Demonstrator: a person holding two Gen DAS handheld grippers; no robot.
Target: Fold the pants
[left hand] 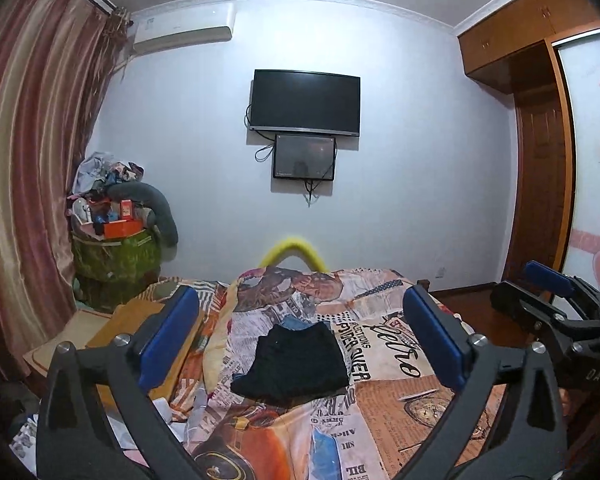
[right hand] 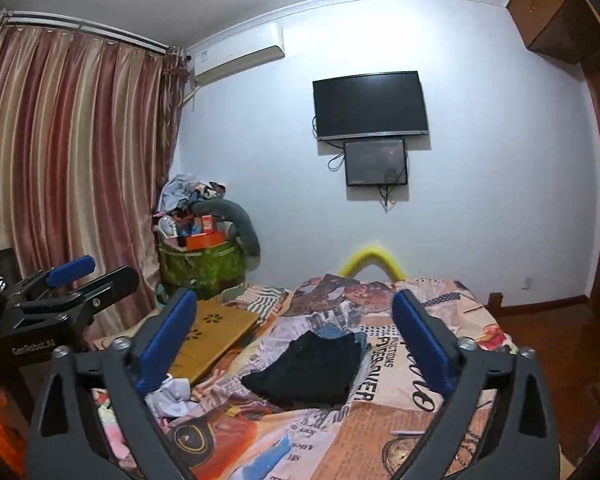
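Black pants (left hand: 294,362) lie folded into a compact rectangle on the bed's newspaper-print cover (left hand: 388,364); they also show in the right wrist view (right hand: 310,372). A bit of blue cloth (left hand: 294,322) peeks from under their far edge. My left gripper (left hand: 300,344) is open and empty, held above the bed, back from the pants. My right gripper (right hand: 296,344) is open and empty, likewise above and short of the pants. Each gripper shows at the side of the other's view: the right (left hand: 560,304), the left (right hand: 72,284).
A tan wooden board (right hand: 208,340) lies on the bed's left side, with crumpled white cloth (right hand: 170,396) near it. A green bin heaped with clutter (left hand: 114,240) stands by the curtain (left hand: 24,184). A TV (left hand: 304,102) hangs on the far wall. Wardrobe (left hand: 540,152) at right.
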